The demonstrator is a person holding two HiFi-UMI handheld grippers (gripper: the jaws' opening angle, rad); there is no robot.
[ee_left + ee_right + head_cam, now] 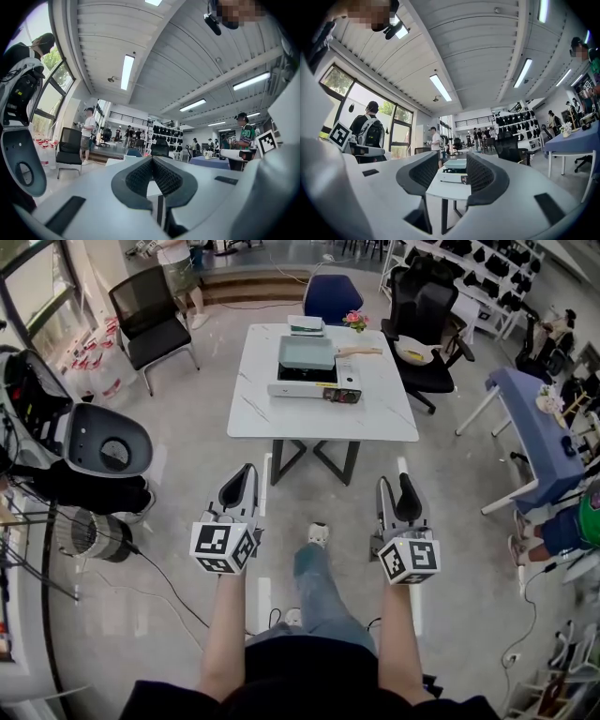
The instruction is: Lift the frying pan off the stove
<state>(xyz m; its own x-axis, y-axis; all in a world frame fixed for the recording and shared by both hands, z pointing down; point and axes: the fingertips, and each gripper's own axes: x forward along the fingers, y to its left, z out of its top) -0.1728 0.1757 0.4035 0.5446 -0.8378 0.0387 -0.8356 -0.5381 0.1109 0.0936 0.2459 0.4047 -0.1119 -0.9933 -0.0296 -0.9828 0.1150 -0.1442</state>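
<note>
Both grippers hang low, well apart from the bench (281, 418): left gripper (246, 474) fingers together, right gripper (397, 484) fingers apart and empty, likely readied for the handle. Upper centre, the frying pan (307, 352) sits on the stove (314, 385).

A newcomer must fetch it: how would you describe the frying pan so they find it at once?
Find the white table in the middle of the room. On its far half stands a white portable stove, and the frying pan sits on top. It alone is square and pale green, with a wooden handle pointing right.
</note>
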